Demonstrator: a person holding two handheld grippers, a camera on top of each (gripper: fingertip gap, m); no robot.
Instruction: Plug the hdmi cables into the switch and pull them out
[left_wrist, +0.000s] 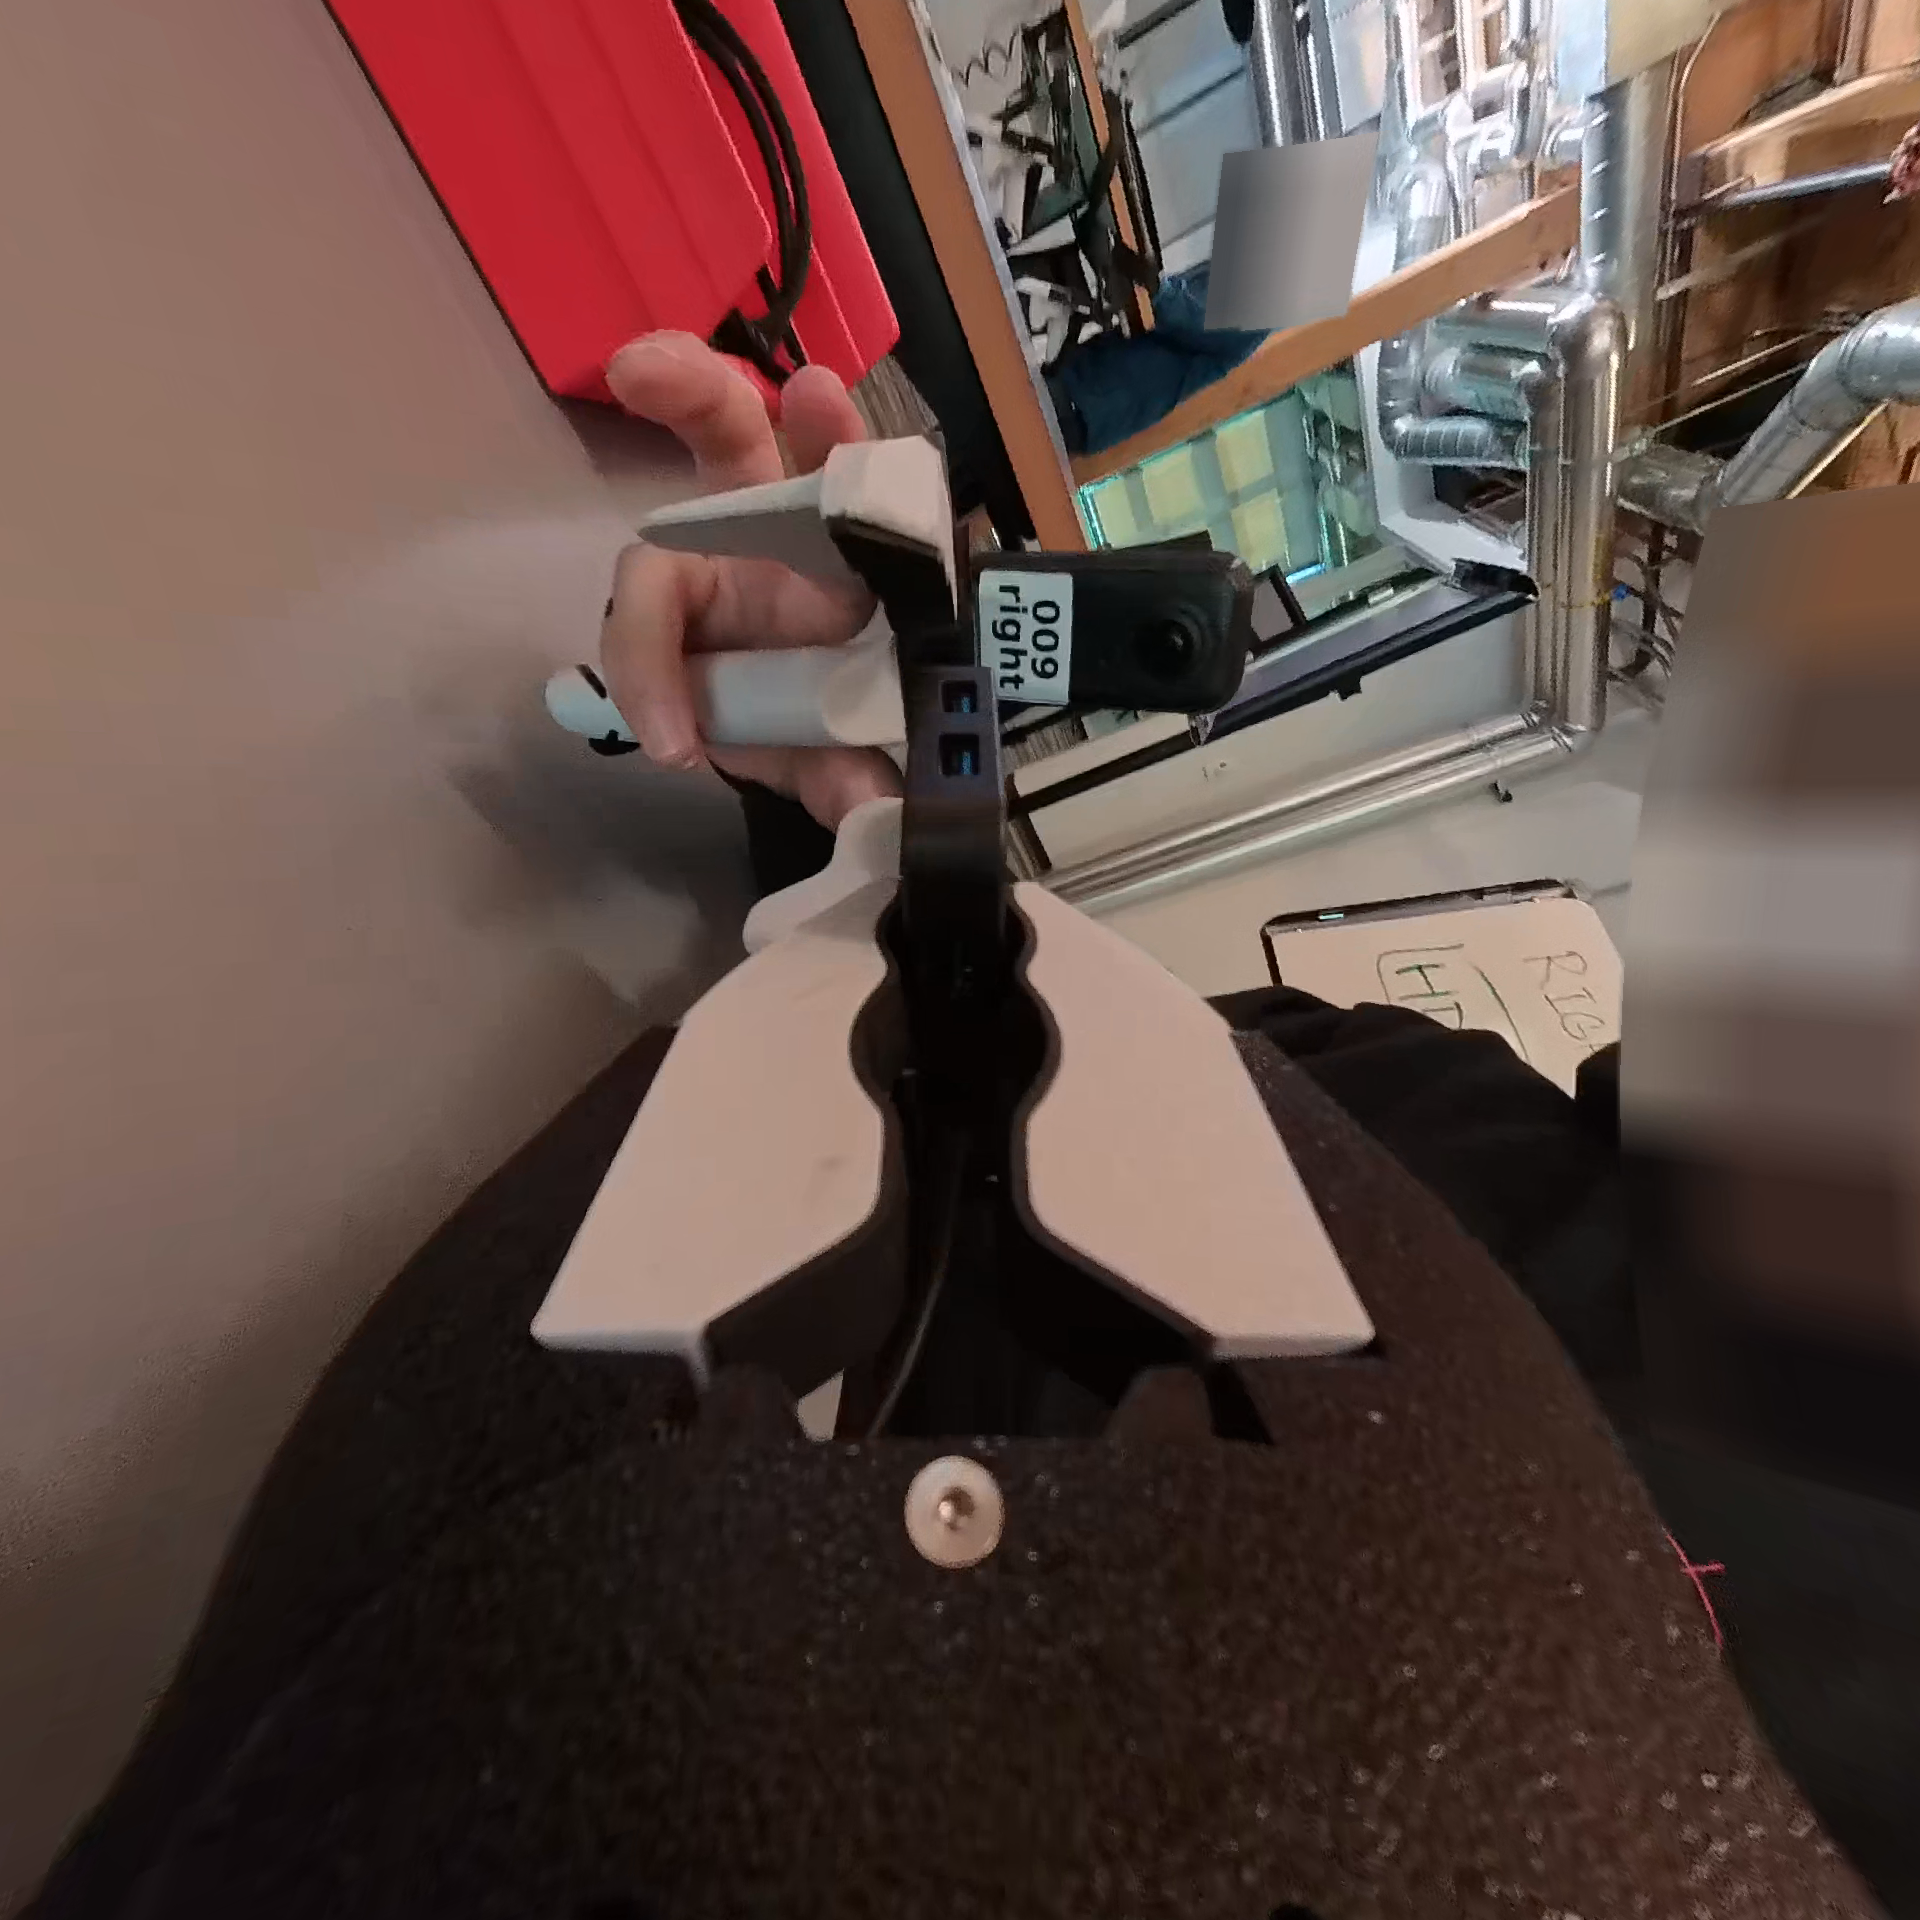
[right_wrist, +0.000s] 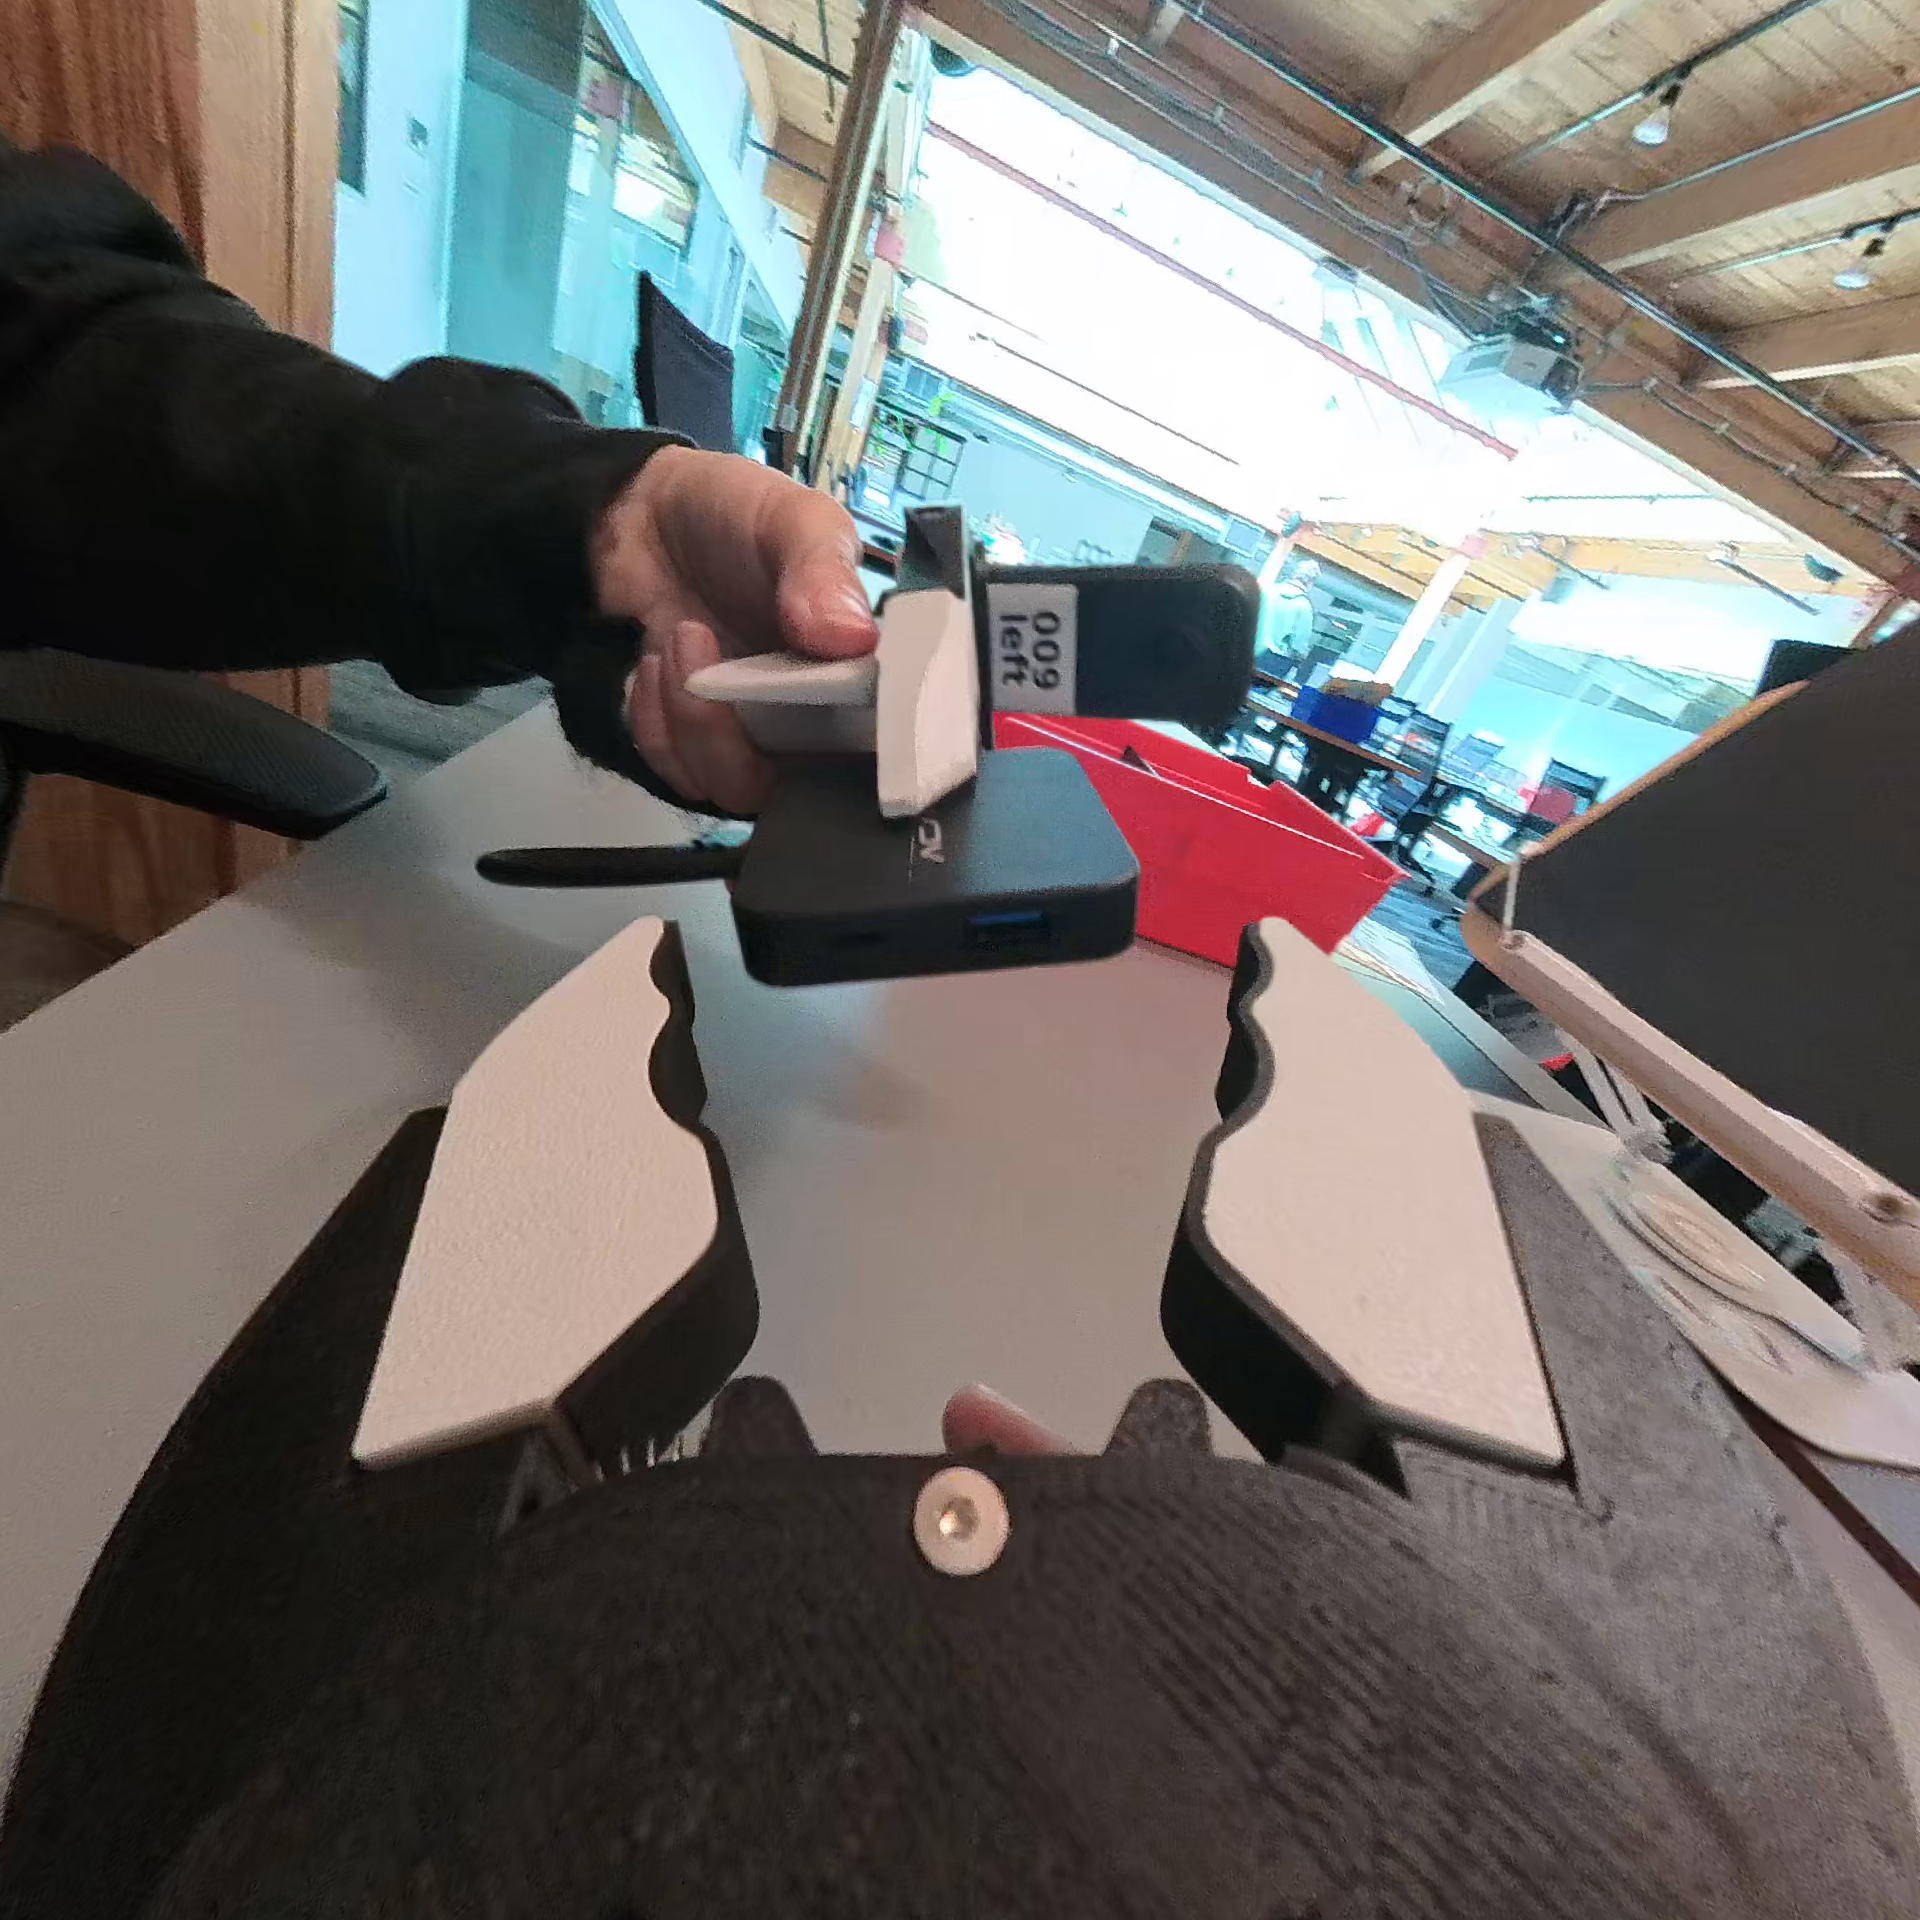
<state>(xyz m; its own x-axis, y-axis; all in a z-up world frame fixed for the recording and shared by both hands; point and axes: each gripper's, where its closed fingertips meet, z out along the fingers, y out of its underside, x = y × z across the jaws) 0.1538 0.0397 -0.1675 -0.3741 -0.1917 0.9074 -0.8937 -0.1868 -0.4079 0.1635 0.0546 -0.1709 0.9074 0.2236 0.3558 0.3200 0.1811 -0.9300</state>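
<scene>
My left tongs (left_wrist: 951, 997) pinch the black switch (right_wrist: 935, 883) and hold it in the air above the table (right_wrist: 208, 1039). My right tongs (right_wrist: 961, 1049) are spread wide and hold nothing. I see no HDMI cable plugged in yet, so I judge that all the plugging and pulling is left.

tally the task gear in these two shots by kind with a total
white-fingered handheld tools: 2 (left, shut on the hub; right, open)
flat black rectangular plastic switch hub: 1
black cable from the hub's end: 1
red plastic bin: 1
total: 5
</scene>
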